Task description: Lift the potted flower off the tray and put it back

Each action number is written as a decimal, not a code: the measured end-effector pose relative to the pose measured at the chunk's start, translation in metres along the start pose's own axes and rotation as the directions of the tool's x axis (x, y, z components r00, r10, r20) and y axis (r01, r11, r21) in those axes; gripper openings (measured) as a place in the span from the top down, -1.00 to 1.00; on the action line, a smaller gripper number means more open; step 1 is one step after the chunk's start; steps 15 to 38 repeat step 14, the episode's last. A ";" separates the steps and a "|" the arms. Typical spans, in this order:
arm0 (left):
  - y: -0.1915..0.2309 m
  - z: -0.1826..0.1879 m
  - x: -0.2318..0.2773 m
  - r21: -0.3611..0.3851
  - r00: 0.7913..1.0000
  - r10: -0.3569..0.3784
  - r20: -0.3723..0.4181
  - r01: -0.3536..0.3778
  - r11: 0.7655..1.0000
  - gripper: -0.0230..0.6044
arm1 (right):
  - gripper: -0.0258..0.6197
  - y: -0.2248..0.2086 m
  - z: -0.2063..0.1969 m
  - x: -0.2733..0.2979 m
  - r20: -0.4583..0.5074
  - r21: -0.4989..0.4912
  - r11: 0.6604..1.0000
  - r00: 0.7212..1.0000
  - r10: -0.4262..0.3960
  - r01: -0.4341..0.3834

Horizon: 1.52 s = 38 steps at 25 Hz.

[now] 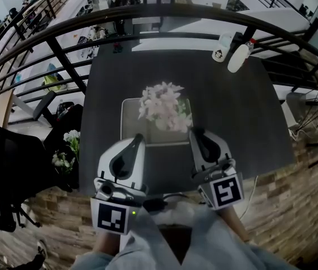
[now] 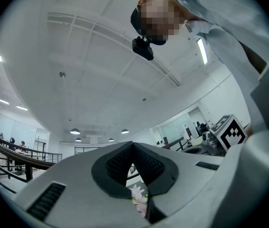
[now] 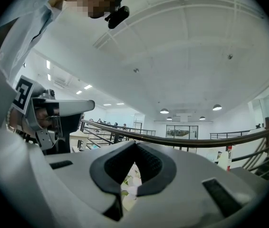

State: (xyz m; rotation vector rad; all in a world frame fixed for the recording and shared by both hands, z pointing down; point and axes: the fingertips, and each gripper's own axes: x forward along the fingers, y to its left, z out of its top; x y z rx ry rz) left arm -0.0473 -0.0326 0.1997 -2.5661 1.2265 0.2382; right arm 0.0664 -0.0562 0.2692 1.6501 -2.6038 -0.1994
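Your potted flower (image 1: 163, 107) stands on the tray (image 1: 130, 129), left gripper (image 1: 138, 138) and right gripper (image 1: 195, 132) closed empty, so the lift looks unstarted.

I see two white bottles (image 1: 241, 56) on the dark table (image 1: 237, 117), at its far right. A black railing (image 1: 148, 14) curves behind; a black chair (image 1: 4, 162) stands left.

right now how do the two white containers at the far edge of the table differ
The left container is shorter and squatter, with dark markings on it; the right container is longer, slimmer and has a red top. Both are white and sit side by side at the table's far right corner.
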 end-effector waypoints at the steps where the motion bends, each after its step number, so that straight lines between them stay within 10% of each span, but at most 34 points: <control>1: 0.000 0.000 0.000 0.000 1.000 0.000 -0.001 0.000 1.000 0.93 | 0.92 0.000 0.000 0.000 0.000 0.001 1.000 1.000 0.001 -0.001; 38: 0.001 -0.001 0.000 -0.001 1.000 -0.010 -0.003 0.010 1.000 0.93 | 0.92 0.002 -0.003 0.002 -0.012 -0.002 1.000 1.000 0.000 0.000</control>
